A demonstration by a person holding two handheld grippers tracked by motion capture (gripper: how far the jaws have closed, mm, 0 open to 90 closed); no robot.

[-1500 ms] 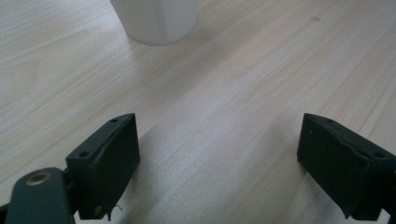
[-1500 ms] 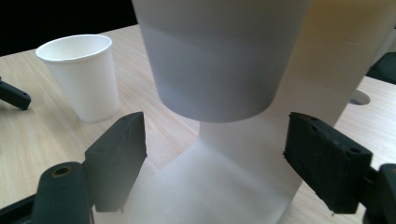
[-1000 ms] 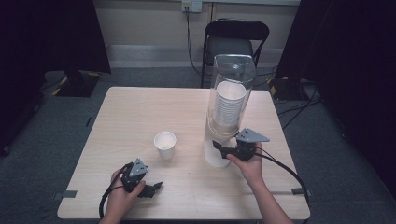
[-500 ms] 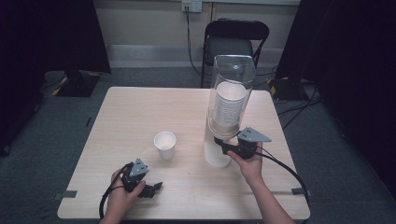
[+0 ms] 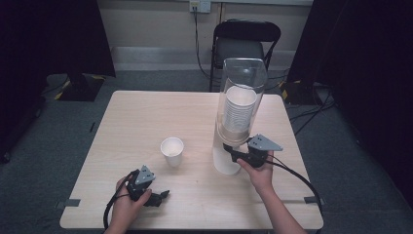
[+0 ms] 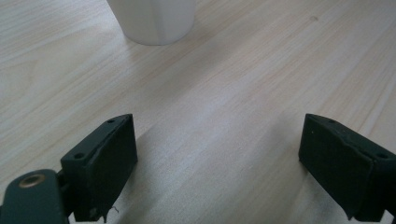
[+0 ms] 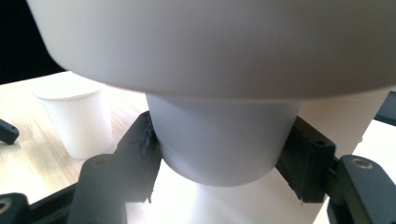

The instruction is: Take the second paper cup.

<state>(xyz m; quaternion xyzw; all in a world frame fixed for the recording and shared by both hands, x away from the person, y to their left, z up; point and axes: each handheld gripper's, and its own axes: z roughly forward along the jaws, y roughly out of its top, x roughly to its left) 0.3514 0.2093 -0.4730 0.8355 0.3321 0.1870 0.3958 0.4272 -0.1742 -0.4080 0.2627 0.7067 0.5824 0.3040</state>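
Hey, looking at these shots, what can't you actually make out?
- Cup dispenser base: high view, hidden behind the right tongs.
- Gripped cup rim: right gripper view, hidden inside the dispenser's collar.
- Loose cup: left gripper view, top cut off by the edge.

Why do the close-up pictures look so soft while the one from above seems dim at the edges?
In the right gripper view, the dispenser's lower rim and the cup between the right tool's black jaws sit very near the lens, so both blur. In the left gripper view, the table's wood grain is sharp. In the high view, light falls on the table; the surrounding floor and curtains stay dark.
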